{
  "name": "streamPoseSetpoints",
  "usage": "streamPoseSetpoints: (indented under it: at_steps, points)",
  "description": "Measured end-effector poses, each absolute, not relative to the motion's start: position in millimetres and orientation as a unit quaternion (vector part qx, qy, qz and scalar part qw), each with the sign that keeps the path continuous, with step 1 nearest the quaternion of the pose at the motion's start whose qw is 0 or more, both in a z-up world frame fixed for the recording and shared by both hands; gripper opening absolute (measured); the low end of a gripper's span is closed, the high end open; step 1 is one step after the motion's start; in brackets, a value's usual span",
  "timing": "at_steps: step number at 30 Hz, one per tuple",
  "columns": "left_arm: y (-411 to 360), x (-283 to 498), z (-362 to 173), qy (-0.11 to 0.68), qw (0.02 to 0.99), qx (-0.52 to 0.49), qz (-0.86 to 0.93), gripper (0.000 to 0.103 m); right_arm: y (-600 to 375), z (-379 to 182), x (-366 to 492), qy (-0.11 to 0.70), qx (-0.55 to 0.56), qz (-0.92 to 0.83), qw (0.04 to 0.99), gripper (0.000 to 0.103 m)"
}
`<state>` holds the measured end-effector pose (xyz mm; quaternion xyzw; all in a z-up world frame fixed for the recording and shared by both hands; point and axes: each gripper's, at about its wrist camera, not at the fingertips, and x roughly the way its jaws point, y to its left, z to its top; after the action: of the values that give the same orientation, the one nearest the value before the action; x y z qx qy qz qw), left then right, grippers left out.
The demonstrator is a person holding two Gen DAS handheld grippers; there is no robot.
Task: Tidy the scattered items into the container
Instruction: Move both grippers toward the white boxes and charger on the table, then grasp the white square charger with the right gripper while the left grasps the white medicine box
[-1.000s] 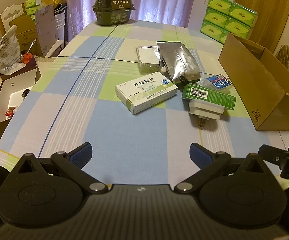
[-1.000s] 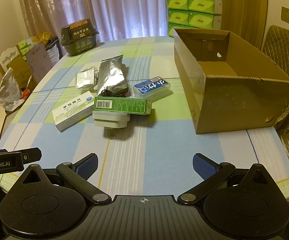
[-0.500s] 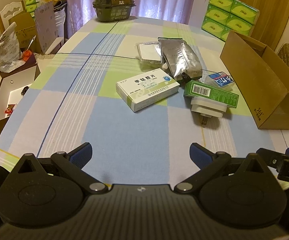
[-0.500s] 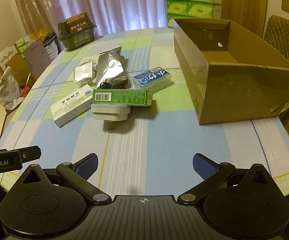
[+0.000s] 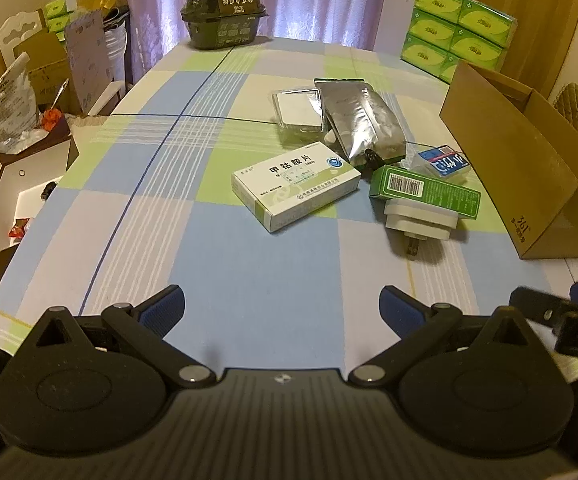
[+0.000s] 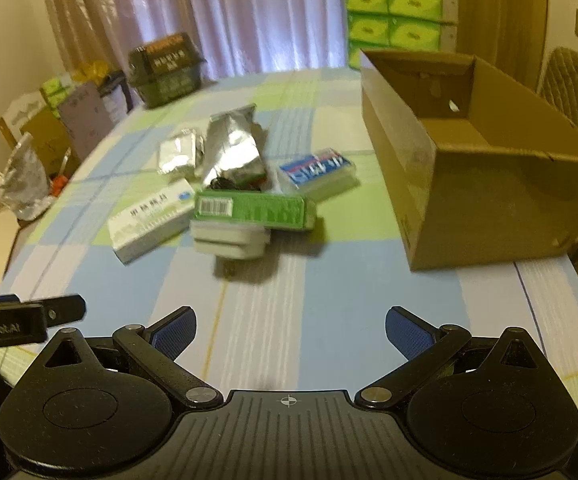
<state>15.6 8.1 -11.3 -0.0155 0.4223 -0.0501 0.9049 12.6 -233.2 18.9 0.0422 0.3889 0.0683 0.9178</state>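
We hold the left tool (image 5: 281, 306) and right tool (image 6: 291, 330) spread wide, grasping nothing. Centre frame: white medicine box (image 5: 296, 185) printed 甲钴胺片. Right: cardboard box (image 5: 525, 160), its interior hidden. Upper frame: dark container (image 5: 223, 12) reading HONGLU.

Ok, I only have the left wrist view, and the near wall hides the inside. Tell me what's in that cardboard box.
Observer: In the right wrist view the cardboard box is open on top, and the part of its floor that shows is bare. I see nothing in it.
Operator: Now report the right gripper. I only see its edge.
Observer: The right gripper is open wide, with nothing between its blue pads.
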Motion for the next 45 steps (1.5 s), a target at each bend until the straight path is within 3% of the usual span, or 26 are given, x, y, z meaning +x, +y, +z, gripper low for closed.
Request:
streamPoseSetpoints:
  at_steps: [5, 12, 21, 42, 43, 45]
  points:
    - [12.1, 21.2, -13.9, 0.422, 0.905, -0.013, -0.049, 0.102, -226.9, 18.7, 13.7, 0.357, 0.032, 0.078, 0.93, 0.103]
    - [16.2, 35.2, -13.6, 0.409, 0.91, 0.003, -0.066, 0.102, -218.9, 13.5, 34.7, 0.382, 0.072, 0.079, 0.918, 0.103]
    - [30.0, 81.8, -10.5, 0.391, 0.912, 0.037, -0.117, 0.102, -189.6, -0.2, 62.1, 0.392, 0.033, 0.081, 0.916, 0.103]
    - [28.4, 154.1, -47.0, 0.36, 0.883, 0.188, -0.236, 0.102, -161.1, -36.2, 116.4, 0.4, 0.049, 0.051, 0.914, 0.103]
    - [27.7, 156.6, -48.7, 0.362, 0.881, 0.192, -0.238, 0.102, -160.3, -37.5, 118.2, 0.4, 0.049, 0.05, 0.914, 0.102]
    - [27.2, 160.3, -51.3, 0.365, 0.876, 0.198, -0.247, 0.102, -159.4, -40.2, 121.6, 0.403, 0.051, 0.052, 0.912, 0.086]
